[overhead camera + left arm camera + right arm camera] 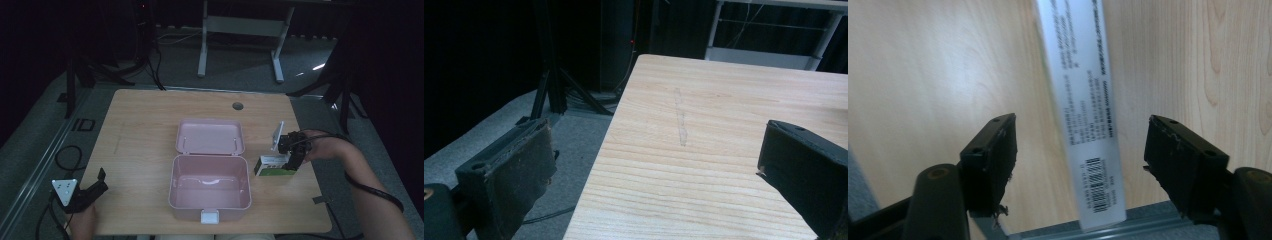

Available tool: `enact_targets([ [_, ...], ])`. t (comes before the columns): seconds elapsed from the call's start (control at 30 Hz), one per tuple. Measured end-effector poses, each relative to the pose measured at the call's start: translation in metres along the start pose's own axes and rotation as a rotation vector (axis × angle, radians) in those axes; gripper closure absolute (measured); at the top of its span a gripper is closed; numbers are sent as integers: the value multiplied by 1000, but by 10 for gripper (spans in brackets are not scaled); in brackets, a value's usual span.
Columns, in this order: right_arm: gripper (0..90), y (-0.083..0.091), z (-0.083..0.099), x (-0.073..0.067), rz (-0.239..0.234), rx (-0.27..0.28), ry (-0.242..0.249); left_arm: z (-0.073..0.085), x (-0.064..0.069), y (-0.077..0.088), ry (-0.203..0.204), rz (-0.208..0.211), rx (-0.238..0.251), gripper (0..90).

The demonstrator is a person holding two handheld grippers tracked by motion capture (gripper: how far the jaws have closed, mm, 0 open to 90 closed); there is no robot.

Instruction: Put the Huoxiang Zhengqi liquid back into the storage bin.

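Note:
A green and white carton (270,166) lies on the wooden table (140,125), right of the open pink box (172,185). My right gripper (292,150) hovers right over the carton. In the right gripper view the carton's white printed face with a barcode (1083,100) runs lengthwise between the two jaws. There is a gap on each side of it, and the right gripper (1081,121) stands open around it without touching. My left gripper (97,182) rests at the table's near left corner. The left gripper (659,135) is open, with only bare wood between its jaws.
The pink box's lid (210,136) lies folded back flat behind its empty base, and a white latch (209,216) sits at the front. A round cable hole (237,106) is near the far edge. The table's left edge (599,150) drops to grey floor with cables.

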State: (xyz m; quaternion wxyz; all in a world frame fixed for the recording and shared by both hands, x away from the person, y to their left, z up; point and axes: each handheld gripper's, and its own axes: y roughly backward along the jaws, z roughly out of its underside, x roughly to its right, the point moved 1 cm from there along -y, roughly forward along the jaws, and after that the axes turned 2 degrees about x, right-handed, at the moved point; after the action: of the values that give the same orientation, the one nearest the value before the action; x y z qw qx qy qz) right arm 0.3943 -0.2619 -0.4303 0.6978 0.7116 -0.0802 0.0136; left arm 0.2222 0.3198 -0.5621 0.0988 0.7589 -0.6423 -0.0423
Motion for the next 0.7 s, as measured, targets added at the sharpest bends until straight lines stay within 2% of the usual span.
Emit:
enact_targets([
  [0.2,346,-15,0,5,-24,-22,3,0,0,0,-7,0,-5,21],
  [0.23,387,-19,-1,6,-30,-35,10,0,1,0,-7,1,-5,21],
  [0.5,447,-33,-4,7,-44,-42,50,0,1,-1,-8,5,-10,21],
  [0.7,488,-42,-4,8,-55,-49,51,0,1,-1,-8,9,-12,21],
])
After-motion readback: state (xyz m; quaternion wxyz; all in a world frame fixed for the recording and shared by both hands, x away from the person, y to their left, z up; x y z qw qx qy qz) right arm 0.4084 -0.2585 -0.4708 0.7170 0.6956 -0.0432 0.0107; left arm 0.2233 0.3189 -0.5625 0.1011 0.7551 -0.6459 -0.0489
